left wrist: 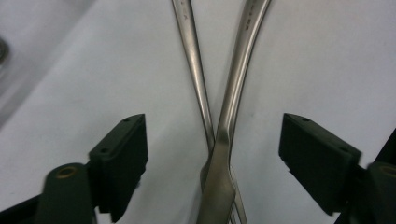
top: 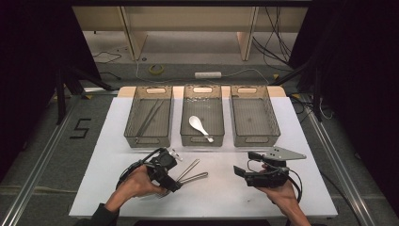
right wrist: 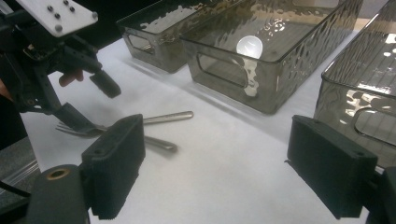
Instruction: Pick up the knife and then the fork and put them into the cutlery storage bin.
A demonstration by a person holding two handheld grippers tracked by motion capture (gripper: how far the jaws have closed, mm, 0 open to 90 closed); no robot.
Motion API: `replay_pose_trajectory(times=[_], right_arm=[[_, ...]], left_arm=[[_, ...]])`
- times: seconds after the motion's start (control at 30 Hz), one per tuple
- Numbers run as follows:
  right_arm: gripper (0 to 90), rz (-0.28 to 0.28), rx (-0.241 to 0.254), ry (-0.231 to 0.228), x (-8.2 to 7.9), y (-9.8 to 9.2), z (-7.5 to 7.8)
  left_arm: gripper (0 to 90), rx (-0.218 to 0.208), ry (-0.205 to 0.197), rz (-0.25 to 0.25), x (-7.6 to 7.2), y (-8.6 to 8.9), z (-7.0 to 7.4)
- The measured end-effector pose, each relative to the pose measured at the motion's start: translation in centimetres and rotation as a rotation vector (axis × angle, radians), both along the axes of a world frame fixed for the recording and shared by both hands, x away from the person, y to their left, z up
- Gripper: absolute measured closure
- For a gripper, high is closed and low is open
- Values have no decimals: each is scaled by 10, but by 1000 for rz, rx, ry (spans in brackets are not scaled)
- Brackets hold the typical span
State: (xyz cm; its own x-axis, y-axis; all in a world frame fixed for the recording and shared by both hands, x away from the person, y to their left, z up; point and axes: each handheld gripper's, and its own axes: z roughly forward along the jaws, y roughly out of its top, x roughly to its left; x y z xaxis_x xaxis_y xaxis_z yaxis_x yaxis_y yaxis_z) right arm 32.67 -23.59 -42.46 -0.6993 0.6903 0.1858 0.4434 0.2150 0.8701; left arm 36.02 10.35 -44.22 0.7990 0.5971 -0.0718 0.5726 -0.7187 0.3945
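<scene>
On the white table (top: pixel 282 141), two crossed forks (left wrist: pixel 219 140) lie between the left gripper's (left wrist: pixel 212 154) wide, untouching jaws.

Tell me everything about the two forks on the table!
The two forks look like shiny silver metal. They lie flat on the white table, crossed near their necks, so their long handles spread apart in a V. The left gripper hangs right over them, with one black finger on each side, and neither finger touches them.
</scene>
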Motion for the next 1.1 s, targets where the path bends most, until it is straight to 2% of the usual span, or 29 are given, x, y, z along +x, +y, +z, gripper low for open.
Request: replay_pose_trajectory(times=[0.13,0.17,0.27,0.43,0.57,0.7,0.73,1.1], right_arm=[[203,4,2,8,1,0,-1],[203,4,2,8,1,0,-1],[206,8,3,12,1,2,0],[209,14,-1,12,1,3,-1],[211,19,-2,13,1,4,-1],[212,25,-3,10,1,5,-1],[213,26,-2,9,1,5,0],[219,27,5,15,1,5,-1]], left_arm=[[333,40,16,-43,-2,-5,-4],[352,40,16,-43,-2,-5,-4],[409,80,18,-53,-2,-9,-9],[463,99,31,-67,-2,-11,-15],[510,96,30,-73,-2,-13,-16],[540,111,36,-78,-3,-17,-20],[558,121,27,-76,-3,-17,-20],[672,117,25,-64,0,-14,-20]])
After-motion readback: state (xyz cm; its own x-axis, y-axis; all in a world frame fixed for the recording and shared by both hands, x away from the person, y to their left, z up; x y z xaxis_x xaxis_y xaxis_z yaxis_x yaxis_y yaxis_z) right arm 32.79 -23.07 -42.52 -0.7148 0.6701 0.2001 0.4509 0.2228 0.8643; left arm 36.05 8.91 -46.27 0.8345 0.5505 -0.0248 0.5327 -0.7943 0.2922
